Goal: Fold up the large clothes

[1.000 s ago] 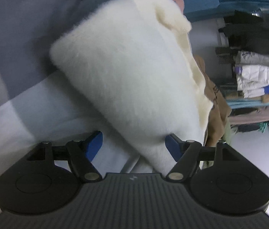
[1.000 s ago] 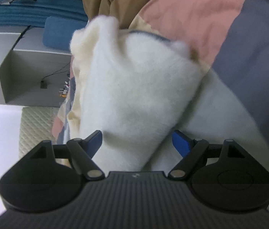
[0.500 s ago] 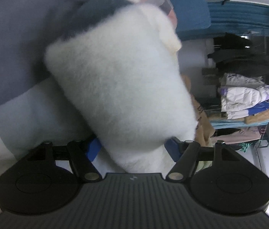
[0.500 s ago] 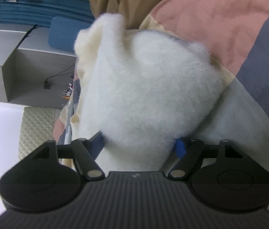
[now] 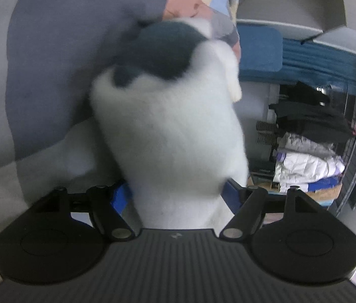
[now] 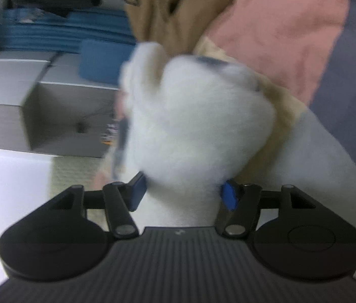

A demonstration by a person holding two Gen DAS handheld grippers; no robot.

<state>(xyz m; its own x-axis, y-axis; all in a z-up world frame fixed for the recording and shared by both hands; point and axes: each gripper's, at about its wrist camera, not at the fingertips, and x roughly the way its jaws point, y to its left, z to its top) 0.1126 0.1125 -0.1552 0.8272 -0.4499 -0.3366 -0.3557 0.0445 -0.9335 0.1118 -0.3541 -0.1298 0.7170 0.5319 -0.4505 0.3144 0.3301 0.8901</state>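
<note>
A thick white fleece garment point(image 5: 170, 136) with a dark blue-grey patch at its far end fills the left wrist view as a folded bundle. My left gripper point(image 5: 175, 197) has its blue pads point(image 5: 118, 198) against both sides of the bundle's near end. In the right wrist view the same white fleece point(image 6: 198, 131) bulges up between the pads point(image 6: 228, 198) of my right gripper point(image 6: 183, 197), which presses on it from both sides. Both views are motion-blurred.
A bed cover with grey, pink and pale patches point(image 6: 291, 25) lies under the bundle. A tan garment point(image 6: 168, 5) lies beyond it. Blue mats point(image 6: 51, 35), grey boxes point(image 6: 8, 88) and stacked jackets point(image 5: 306, 161) stand beside the bed.
Both grippers have closed in from wide open onto the fleece bundle. The bundle has been pulled up and toward the cameras, bunching between the pads.
</note>
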